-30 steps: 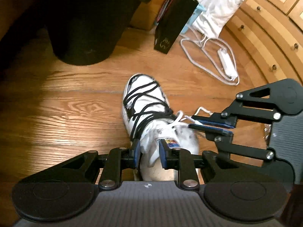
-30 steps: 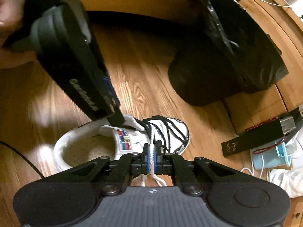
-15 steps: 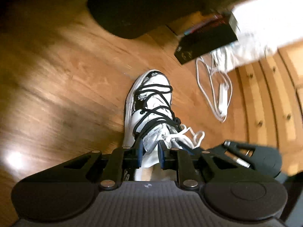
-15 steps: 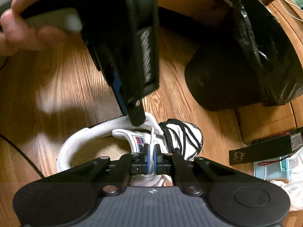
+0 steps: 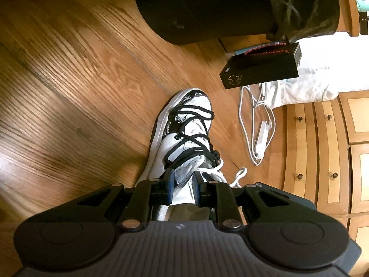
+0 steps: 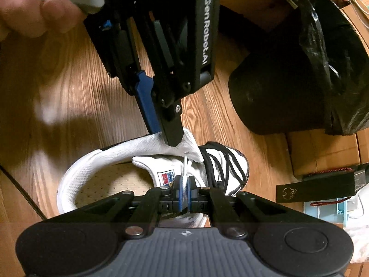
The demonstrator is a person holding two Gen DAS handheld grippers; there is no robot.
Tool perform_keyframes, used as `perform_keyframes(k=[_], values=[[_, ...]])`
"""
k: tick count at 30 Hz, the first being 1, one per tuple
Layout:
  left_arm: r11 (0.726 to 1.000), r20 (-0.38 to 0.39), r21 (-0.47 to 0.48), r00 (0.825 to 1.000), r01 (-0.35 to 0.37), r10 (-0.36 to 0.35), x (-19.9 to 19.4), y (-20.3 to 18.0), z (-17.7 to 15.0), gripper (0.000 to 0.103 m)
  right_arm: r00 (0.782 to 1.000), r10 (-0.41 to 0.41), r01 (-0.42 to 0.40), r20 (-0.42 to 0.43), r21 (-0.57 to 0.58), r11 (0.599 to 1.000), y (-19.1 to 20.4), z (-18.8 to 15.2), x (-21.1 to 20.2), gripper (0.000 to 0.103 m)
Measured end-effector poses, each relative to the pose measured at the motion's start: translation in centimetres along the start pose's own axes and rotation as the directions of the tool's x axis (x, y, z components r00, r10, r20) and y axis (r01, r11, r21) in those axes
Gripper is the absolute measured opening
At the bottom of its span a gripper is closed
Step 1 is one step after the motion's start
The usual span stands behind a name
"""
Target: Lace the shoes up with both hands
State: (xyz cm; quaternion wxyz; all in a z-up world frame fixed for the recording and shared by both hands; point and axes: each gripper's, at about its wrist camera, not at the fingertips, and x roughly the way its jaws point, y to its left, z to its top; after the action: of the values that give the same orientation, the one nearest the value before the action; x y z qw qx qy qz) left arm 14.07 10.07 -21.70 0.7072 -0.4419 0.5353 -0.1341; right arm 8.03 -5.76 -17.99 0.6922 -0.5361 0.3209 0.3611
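Fingers of the right gripper (image 6: pixel 183 190) were clamped on the white lace (image 6: pixel 184 168); the left gripper's (image 5: pixel 182 185) pinched the sneaker's (image 5: pixel 184 136) collar. Tying the top seemed underway, so next probably called for pulling that lace taut.

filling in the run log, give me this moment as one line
stage: lacing | right gripper: shut on white lace | left gripper: pinching collar | shoe: on floor

Left wrist view looks steeply down along its fingers, close over the shoe (image 5: pixel 184 138) from the heel end, toe pointing away. Right wrist view looks down from the shoe's side, equally close. Both share the shoe, floor (image 5: pixel 80 80) and black bin (image 6: pixel 288 80).
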Motion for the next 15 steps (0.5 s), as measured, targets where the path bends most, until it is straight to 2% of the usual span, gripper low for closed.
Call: perform_keyframes(k=[15], values=[[1.000,0.008,0.018,1.000,-0.006,0.006,-0.01,-0.20,-0.22,0.020,1.000,-0.017,0.017,-0.007,-0.030,0.999,0.64,0.84,0.30,0.005]])
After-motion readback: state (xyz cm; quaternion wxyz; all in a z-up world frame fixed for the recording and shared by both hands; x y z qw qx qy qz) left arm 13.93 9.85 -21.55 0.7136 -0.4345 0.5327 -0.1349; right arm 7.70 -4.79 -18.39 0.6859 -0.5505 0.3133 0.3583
